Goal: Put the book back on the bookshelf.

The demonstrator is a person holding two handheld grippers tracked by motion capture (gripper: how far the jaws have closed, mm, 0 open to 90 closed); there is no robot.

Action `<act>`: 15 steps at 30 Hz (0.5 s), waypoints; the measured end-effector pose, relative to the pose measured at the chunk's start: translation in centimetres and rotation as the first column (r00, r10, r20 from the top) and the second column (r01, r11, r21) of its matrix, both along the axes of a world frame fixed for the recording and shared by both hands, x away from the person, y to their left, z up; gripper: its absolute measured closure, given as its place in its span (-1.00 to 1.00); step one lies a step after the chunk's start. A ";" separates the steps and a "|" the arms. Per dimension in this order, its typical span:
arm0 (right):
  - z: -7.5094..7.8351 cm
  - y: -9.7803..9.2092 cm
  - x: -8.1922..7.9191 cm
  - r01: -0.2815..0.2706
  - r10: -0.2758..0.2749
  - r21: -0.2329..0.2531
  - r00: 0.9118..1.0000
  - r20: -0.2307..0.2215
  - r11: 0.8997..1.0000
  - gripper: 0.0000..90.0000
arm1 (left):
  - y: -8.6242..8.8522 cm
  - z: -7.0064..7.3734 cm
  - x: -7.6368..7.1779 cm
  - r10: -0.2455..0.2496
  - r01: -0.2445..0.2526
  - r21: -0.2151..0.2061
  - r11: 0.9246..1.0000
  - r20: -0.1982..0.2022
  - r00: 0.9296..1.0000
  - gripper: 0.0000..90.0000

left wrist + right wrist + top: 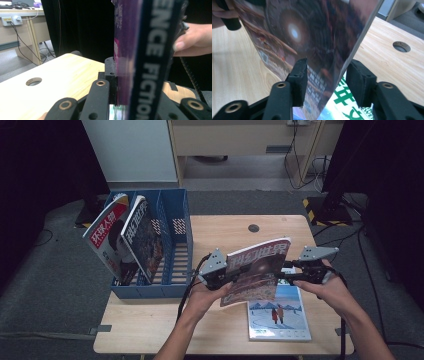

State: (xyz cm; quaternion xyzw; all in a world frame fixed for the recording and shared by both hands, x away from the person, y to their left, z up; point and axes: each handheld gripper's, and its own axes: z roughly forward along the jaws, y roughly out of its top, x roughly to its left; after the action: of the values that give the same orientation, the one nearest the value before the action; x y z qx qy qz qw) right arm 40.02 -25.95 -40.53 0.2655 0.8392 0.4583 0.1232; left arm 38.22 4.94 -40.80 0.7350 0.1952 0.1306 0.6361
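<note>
1. Magazine [257, 270] held upright above the wooden table [150, 325], raised between our two hands, its red-titled cover facing us in the high view.
2. Our left gripper [222, 279] is clamped on the magazine's left edge; in the left gripper view the jaws press against both faces of the spine [147, 62].
3. Our right gripper [287, 279] meets the magazine's right edge. In the right gripper view its jaws stand apart, one on each side of the cover [317, 37], with a clear gap at the right jaw.
4. Beneath the magazine, a second magazine [280, 317] lies flat on the table.
5. A blue file rack [172, 245] stands at the table's left, with two magazines [127, 237] leaning in it, well apart from our grippers.
</note>
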 end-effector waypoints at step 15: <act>-2.5 -0.3 0.0 0.111 -0.111 -0.003 0.994 -0.025 0.994 -0.40 | 1.1 2.0 0.2 0.028 -0.028 -0.021 0.999 0.030 0.999 0.87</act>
State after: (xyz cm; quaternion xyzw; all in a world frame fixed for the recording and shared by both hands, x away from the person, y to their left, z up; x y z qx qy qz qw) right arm 40.05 -26.22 -42.99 0.3174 0.8251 0.4466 0.1380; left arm 38.41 6.04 -38.79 0.7233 0.1971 0.1488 0.6448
